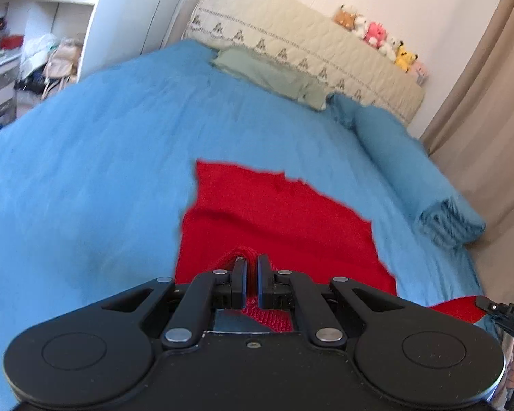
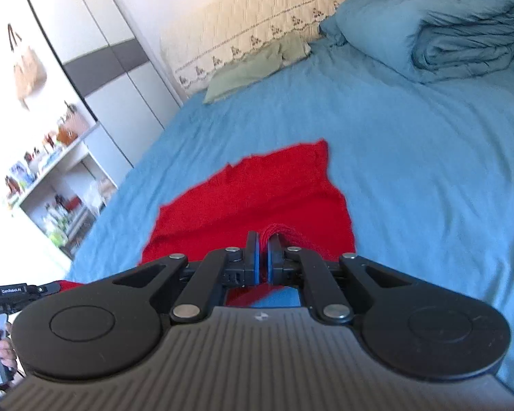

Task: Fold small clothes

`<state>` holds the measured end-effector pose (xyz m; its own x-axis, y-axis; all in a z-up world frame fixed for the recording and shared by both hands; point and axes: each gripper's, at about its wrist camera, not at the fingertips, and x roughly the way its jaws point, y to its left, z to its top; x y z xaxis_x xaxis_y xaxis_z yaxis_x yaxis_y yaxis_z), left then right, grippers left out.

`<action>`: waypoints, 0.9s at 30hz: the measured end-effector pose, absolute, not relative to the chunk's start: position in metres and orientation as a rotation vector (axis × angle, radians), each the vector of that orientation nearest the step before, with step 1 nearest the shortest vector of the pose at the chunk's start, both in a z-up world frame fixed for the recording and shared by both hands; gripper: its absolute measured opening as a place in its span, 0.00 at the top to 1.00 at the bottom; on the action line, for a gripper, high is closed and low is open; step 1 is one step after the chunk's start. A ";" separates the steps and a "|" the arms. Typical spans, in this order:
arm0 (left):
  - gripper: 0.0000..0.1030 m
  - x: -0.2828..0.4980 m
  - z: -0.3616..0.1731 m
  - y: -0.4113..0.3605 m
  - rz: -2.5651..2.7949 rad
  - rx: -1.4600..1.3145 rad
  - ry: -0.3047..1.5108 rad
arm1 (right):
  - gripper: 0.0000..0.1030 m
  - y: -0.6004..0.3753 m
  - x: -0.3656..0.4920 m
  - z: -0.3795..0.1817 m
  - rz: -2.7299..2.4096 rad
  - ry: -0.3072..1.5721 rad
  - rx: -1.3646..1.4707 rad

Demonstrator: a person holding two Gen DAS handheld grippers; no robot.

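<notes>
Left wrist view, from the left edge across: white shelves (image 1: 34, 34) fill the upper left, the blue bedsheet (image 1: 85, 171) spreads through the middle, and the red knitted garment (image 1: 274, 226) lies at centre bottom. The left gripper (image 1: 252, 267) has its jaws clamped on a bunched near edge of the red knit. At the far lower right, the other tool pinches another part of the same edge. A folded blue duvet (image 1: 428, 188) sits at the right.

Right wrist view shows the right gripper (image 2: 263, 250) pinched shut on a gathered red fold, with the garment's far end resting on the sheet ahead.

I'd judge the fold is under way: both near corners are held up off the bed. Next calls for carrying them forward together, level, and laying the edge onto the far end before letting go.
</notes>
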<state>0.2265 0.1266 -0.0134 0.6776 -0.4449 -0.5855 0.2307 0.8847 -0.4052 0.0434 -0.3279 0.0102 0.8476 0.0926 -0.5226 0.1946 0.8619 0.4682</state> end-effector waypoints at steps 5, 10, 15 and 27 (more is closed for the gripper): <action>0.95 0.298 0.008 0.107 -0.387 -0.298 0.689 | 0.81 -0.353 0.110 0.034 -0.045 0.531 0.539; 0.95 0.389 0.007 0.087 -0.366 -0.296 0.683 | 0.81 -0.373 0.206 0.046 -0.048 0.531 0.502; 0.95 0.477 -0.023 0.057 -0.327 -0.260 0.704 | 0.81 -0.392 0.310 0.025 -0.079 0.576 0.448; 0.95 0.572 -0.122 0.020 -0.228 -0.238 0.822 | 0.81 -0.420 0.434 -0.107 -0.174 0.657 0.454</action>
